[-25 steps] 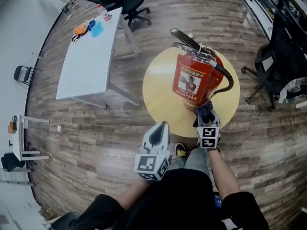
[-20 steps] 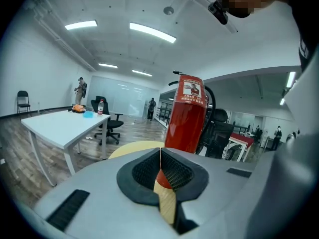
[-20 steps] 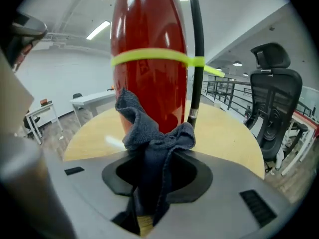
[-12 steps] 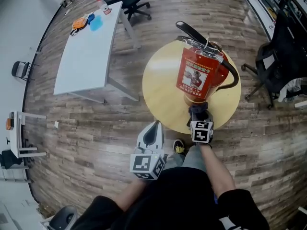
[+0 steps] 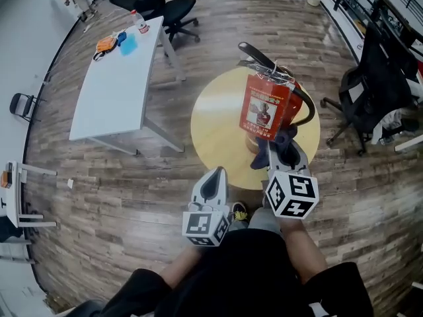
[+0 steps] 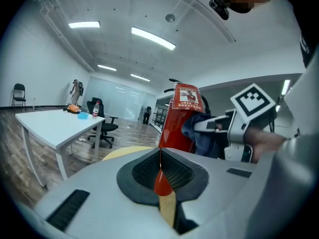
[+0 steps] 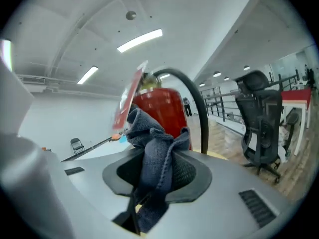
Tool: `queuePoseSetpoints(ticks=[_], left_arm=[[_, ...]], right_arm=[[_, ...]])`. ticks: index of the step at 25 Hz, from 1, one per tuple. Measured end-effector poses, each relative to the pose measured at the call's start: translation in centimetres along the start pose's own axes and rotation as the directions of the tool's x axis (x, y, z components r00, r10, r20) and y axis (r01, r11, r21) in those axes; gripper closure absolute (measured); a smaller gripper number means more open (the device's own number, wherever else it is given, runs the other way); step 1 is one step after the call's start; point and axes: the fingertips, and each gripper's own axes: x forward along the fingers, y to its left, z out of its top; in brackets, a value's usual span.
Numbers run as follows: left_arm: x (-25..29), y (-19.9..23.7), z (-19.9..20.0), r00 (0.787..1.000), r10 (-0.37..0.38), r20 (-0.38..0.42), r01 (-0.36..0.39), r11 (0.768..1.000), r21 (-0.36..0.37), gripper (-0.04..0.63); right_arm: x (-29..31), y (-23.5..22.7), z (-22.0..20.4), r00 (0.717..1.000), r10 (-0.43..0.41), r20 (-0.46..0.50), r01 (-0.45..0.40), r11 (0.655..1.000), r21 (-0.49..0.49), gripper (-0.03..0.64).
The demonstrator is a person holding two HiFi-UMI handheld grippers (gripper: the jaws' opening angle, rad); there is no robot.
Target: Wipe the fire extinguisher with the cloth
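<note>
Round table (image 5: 215, 134), extinguisher (image 5: 266, 109), right tongs (image 5: 282, 149) clamping cloth (image 7: 155, 148)

Fire extinguisher (image 5: 268, 111): red cylinder, upright on round yellow bench (image 5: 215, 134), right of bench centre. Red-and-white label faces person. Black lever handle on top, black hose arcs down right side.

Cloth (image 5: 277, 142): dark blue-grey knit, bunched and creased, pinched between jaws of right gripper (image 5: 284, 154), loose folds sticking out past the tips. Sits up against extinguisher's lower front, near base.
</note>
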Motion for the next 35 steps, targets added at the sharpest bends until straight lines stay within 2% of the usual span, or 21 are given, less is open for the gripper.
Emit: queuePoseSetpoints(ticks=[2,5,7,9,11,15,19,21,23,26,29,32,35], left_arm=[[0.1,-0.5,0.5,1.0,-0.021,0.014,0.021,1.0,0.001,0.572],[0.2,-1.2,1.3,0.998,-0.044,0.035,0.044,0.999,0.001,0.572],[0.3,-1.5,1.6,0.998,-0.053,0.041,0.053,0.999,0.001,0.572],[0.3,-1.7,1.6,0.997,-0.059,0.044,0.059,0.998,0.0,0.571],[0.2,-1.6,1.5,0.997,-0.057,0.046,0.057,0.998,-0.006,0.572],[-0.5,-1.1,1.1,0.998,-0.04,0.048,0.041,0.999,-0.009,0.572],[-0.5,-0.1,1.3,0.999,-0.023,0.042,0.023,1.0,-0.009,0.572],[-0.5,0.3,1.3,0.999,-0.017,0.033,0.017,1.0,-0.011,0.572],[-0.5,0.6,1.1,1.0,-0.015,0.025,0.015,1.0,-0.01,0.572],[-0.4,1.1,0.6,1.0,-0.01,0.008,0.01,1.0,-0.009,0.572],[0.0,1.8,0.3,1.0,0.0,-0.007,0.0,1.0,-0.008,0.572],[-0.1,2.3,0.0,1.0,0.01,-0.015,-0.01,1.0,-0.006,0.572],[-0.4,2.6,-0.1,1.0,0.017,-0.017,-0.017,1.0,-0.003,0.572]], right_arm=[[-1.0,0.7,3.3,1.0,-0.005,0.027,0.008,0.994,-0.107,0.482],[-1.6,1.5,5.5,1.0,-0.027,-0.006,0.024,0.953,-0.301,0.482],[-2.3,2.3,7.0,1.0,-0.026,0.01,0.028,0.923,-0.384,0.482],[-2.9,3.7,9.3,0.998,0.013,0.057,0.013,0.902,-0.431,0.482],[-2.4,5.0,10.3,0.995,0.071,0.063,-0.038,0.902,-0.43,0.482],[-2.0,5.4,9.7,0.985,0.157,0.073,-0.127,0.942,-0.31,0.482],[-1.9,6.6,8.6,0.971,0.227,0.069,-0.202,0.943,-0.264,0.482],[-1.5,7.3,6.8,0.964,0.263,0.026,-0.249,0.939,-0.239,0.482],[-0.6,7.1,3.6,0.957,0.287,-0.046,-0.29,0.942,-0.17,0.482],[1.7,5.2,-3.1,0.937,0.309,-0.162,-0.316,0.949,-0.02,0.482],[4.3,2.9,-10.6,0.9,0.327,-0.289,-0.304,0.945,0.124,0.482],[6.3,0.5,-18.2,0.864,0.279,-0.42,-0.263,0.96,0.098,0.482],[7.6,-1.9,-24.1,0.826,0.213,-0.522,-0.182,0.977,0.111,0.482]])
